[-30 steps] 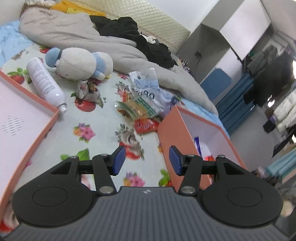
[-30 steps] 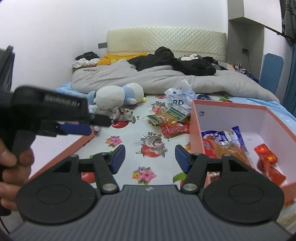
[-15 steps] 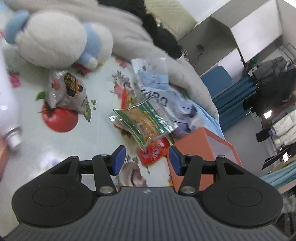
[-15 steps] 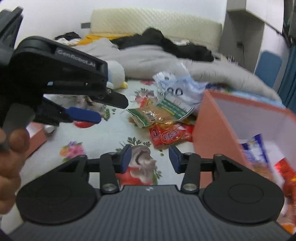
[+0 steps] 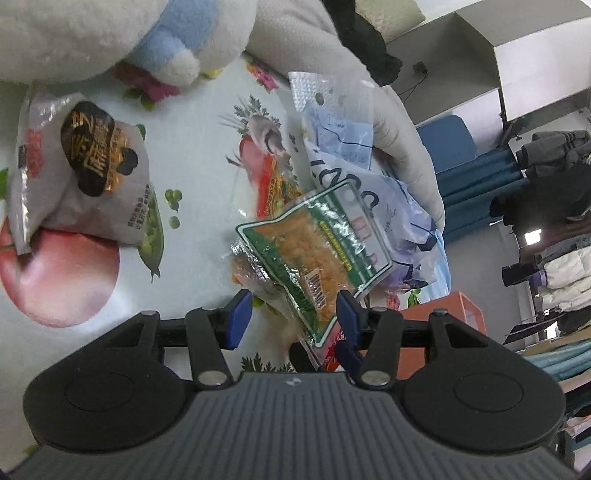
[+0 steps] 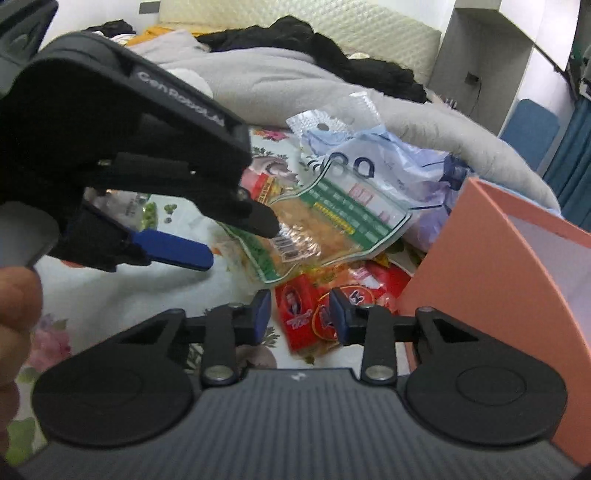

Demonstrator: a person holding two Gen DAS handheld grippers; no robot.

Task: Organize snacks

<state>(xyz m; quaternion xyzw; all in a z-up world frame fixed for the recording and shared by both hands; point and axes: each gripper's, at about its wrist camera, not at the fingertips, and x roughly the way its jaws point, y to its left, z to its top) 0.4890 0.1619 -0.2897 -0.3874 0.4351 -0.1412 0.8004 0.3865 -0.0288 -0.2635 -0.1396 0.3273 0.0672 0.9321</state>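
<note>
Snacks lay heaped on a floral bedsheet point(image 5: 199, 155) beside an orange box point(image 6: 491, 280).
A grey blanket point(image 6: 280, 85) and a plush toy point(image 5: 92, 33) lay behind the heap; the box's inside was hidden. The left gripper point(image 5: 294, 318) stood half open, the green packet point(image 5: 321, 251) between its pads, contact unclear. The right gripper point(image 6: 300, 316), whose jaws had just been closing, hung over the red packet point(image 6: 314, 306), not visibly pinching it. A white packet point(image 5: 85, 173) lay apart, leftward.
</note>
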